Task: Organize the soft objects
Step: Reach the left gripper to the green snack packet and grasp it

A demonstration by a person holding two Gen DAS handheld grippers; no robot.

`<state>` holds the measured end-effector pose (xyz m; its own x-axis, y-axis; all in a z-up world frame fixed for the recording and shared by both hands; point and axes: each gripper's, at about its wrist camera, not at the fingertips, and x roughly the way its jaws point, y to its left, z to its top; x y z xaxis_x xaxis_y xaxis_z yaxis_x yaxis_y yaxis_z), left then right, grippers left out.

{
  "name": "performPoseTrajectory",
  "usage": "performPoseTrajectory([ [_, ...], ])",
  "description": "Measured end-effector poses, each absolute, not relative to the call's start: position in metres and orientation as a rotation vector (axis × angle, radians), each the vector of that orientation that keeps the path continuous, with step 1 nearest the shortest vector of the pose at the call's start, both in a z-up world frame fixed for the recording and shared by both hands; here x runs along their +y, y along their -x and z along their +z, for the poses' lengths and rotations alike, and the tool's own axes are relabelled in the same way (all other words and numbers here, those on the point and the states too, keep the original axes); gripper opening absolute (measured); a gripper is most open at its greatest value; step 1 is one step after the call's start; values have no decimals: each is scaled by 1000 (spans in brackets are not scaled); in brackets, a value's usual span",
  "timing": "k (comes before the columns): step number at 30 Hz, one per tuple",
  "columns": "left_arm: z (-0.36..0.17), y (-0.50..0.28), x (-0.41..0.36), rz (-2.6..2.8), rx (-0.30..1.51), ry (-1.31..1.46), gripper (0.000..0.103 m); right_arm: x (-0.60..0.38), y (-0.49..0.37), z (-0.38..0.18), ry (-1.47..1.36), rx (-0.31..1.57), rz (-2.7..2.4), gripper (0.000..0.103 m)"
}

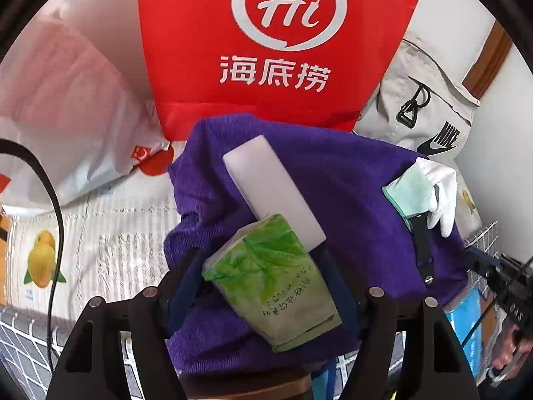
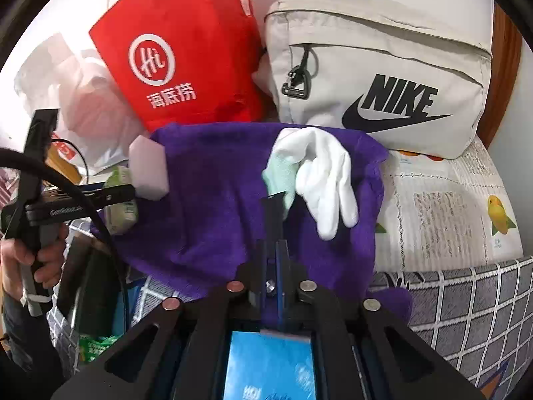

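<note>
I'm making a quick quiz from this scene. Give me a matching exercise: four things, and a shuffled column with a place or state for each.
Things:
1. green tissue pack
2. white glove
3. Nike bag
4. white foam block

Places or states:
A. cuff pinched by the right hand-held gripper
B. lying on the purple towel, partly under the tissue pack
C. between the left hand-held gripper's fingers
D. behind the towel

Pairs: 1-C, 2-A, 3-D, 4-B

Fuzzy purple cloth towel [image 2: 233, 200], matt. White knit glove [image 2: 329, 180]. Green tissue pack [image 1: 273, 280], glossy plastic film. White block [image 1: 273, 193], probably foam, smooth.
</note>
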<state>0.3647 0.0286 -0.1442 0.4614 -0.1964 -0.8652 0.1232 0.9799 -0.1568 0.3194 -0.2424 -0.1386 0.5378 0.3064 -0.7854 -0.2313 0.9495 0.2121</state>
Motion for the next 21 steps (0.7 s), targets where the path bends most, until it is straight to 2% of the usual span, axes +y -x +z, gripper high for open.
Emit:
performPoseTrajectory([
  [1, -144, -364, 29, -194, 1076, 80, 70, -243, -316, -137, -92, 946, 325, 12],
  [3, -142, -360, 31, -179, 1077, 82, 70, -242, -311, -134, -93, 942, 330, 25],
  [5, -138, -355, 34, -176, 1074, 90, 70, -243, -302, -131, -100, 936, 333, 33],
  [17, -107, -305, 63, -139, 1072, 145, 70, -233, -243, -110, -92, 905, 370, 38],
  [19, -104, -290, 70, -148, 1078, 169, 70, -228, -228, -108, -84, 898, 379, 42],
  [21, -101, -273, 77, -145, 1073, 168, 70, -223, -213, -106, -70, 889, 392, 52],
])
